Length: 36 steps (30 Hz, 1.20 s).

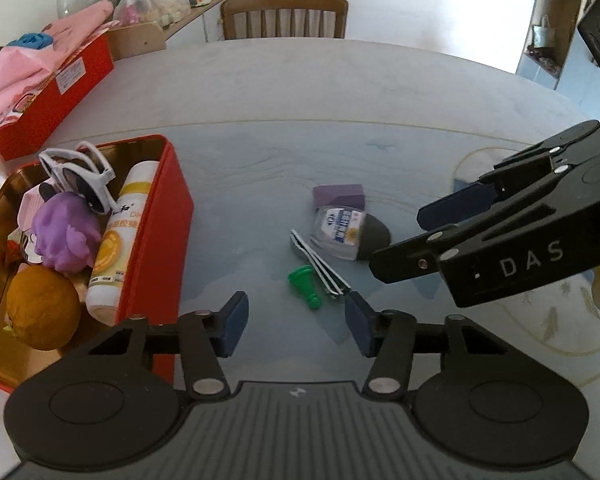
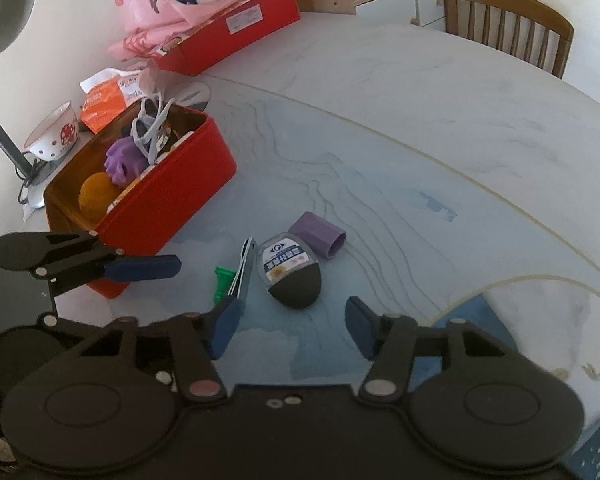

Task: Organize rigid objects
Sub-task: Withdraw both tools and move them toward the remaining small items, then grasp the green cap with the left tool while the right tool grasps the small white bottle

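An open red box (image 1: 172, 216) (image 2: 188, 196) holds white sunglasses (image 1: 80, 176), a purple toy (image 1: 64, 236), a white bottle (image 1: 120, 240) and an orange ball (image 1: 40, 308). On the table lie a green piece (image 1: 306, 286) (image 2: 222, 278), nail clippers (image 1: 320, 268) (image 2: 244, 272), a flat clear bottle with a black cap (image 1: 348, 236) (image 2: 292, 272) and a purple block (image 1: 340, 196) (image 2: 318, 236). My left gripper (image 1: 296, 322) is open and empty just before the green piece. My right gripper (image 2: 292, 328) is open and empty, just before the flat bottle.
A longer red box (image 1: 56, 96) (image 2: 236, 28) with pink cloth on it sits at the table's far left. A bowl (image 2: 54, 132), a lamp base (image 2: 32, 192) and an orange packet (image 2: 104, 100) stand beyond the open box. A wooden chair (image 1: 284, 16) stands behind the table.
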Tool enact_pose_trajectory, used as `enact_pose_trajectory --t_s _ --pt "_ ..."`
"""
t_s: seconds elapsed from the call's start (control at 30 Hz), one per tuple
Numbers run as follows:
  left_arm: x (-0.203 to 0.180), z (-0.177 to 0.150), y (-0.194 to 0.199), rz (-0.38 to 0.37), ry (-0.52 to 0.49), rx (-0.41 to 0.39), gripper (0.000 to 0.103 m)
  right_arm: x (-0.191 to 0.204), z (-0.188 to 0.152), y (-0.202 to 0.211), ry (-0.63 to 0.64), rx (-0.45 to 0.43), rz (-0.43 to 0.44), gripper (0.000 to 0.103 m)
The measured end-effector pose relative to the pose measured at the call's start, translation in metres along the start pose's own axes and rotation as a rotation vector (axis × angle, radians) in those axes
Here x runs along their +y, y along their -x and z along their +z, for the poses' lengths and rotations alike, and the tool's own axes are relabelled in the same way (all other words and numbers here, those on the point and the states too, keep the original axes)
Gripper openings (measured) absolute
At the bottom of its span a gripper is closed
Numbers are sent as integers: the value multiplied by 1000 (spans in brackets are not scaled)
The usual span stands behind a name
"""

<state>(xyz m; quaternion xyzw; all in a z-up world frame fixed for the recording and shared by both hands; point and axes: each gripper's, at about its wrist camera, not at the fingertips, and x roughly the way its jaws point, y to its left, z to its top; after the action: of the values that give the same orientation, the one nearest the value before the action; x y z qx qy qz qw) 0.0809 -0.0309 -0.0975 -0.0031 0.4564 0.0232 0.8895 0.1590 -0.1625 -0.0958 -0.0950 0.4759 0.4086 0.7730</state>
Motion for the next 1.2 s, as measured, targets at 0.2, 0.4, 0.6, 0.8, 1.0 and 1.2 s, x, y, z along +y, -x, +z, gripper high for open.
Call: enact_pose_trajectory --t_s 0.2,0.4,0.6,0.8,1.0,1.2 --pt "6 2 -7 -6 7 14 49 3 5 -9 17 13 -1 50" --pt "8 6 -12 -10 -2 11 42 6 12 -22 34 19 -18 50" --pt "6 10 -16 -24 -25 0 24 8 16 -27 35 6 -11 46" --pt "8 10 -16 -27 -28 -7 15 9 16 -26 15 -10 16 30" --pt "13 7 -13 -17 -7 -6 15 1 12 -17 -21 -45 40 18" --pt "14 6 -11 -12 -6 1 15 6 16 -20 10 -42 3 19"
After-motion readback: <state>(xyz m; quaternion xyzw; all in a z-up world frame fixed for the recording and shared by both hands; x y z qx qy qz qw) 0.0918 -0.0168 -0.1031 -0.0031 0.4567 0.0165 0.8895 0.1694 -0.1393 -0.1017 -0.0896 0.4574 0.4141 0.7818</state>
